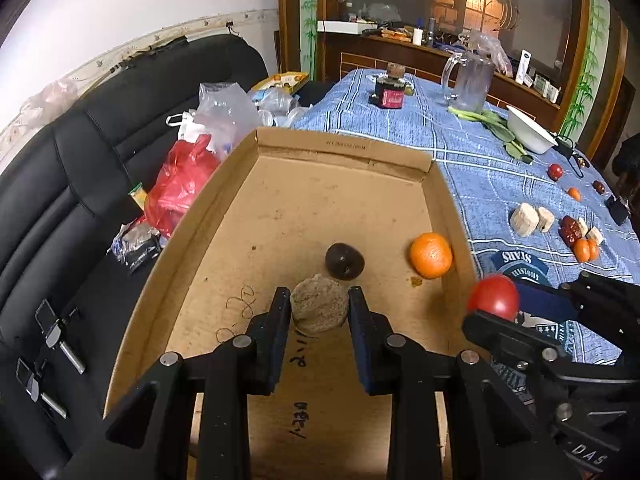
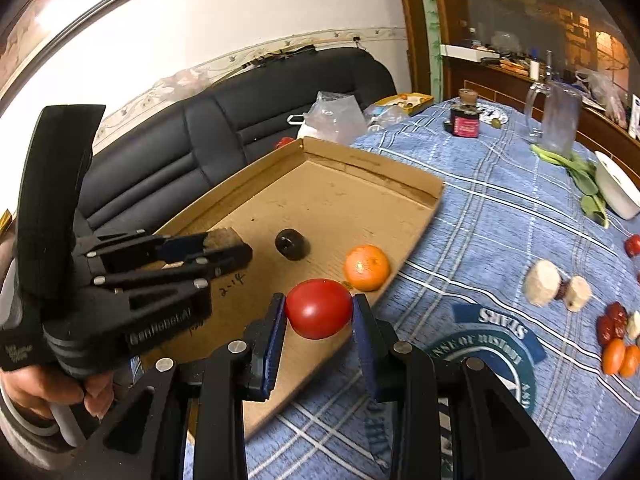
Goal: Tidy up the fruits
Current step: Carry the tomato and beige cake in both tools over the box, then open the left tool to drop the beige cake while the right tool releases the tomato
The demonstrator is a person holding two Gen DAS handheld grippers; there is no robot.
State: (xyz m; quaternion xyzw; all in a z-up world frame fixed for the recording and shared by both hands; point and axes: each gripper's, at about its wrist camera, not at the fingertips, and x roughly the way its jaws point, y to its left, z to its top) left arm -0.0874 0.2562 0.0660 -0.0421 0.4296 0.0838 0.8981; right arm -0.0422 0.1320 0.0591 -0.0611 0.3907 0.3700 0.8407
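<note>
A shallow cardboard tray (image 1: 344, 152) lies on the blue cloth; it also shows in the right wrist view (image 2: 416, 232). In it lie an orange (image 1: 431, 255) (image 2: 367, 267) and a dark round fruit (image 1: 344, 261) (image 2: 292, 244). My left gripper (image 1: 319, 309) is shut on a beige cut chunk (image 1: 319, 309) low over the tray floor; it also shows in the right wrist view (image 2: 224, 245). My right gripper (image 2: 319, 309) is shut on a red tomato (image 2: 319, 308) over the tray's right edge; the tomato also shows in the left wrist view (image 1: 494, 297).
On the cloth to the right lie beige chunks (image 2: 543, 282), red dates (image 2: 612, 320), small oranges (image 2: 620, 357), a white bowl (image 2: 616, 186), greens (image 2: 580, 168), a glass jug (image 2: 558, 118) and a dark bottle (image 2: 465, 118). A black sofa (image 1: 80, 184) with bags stands left.
</note>
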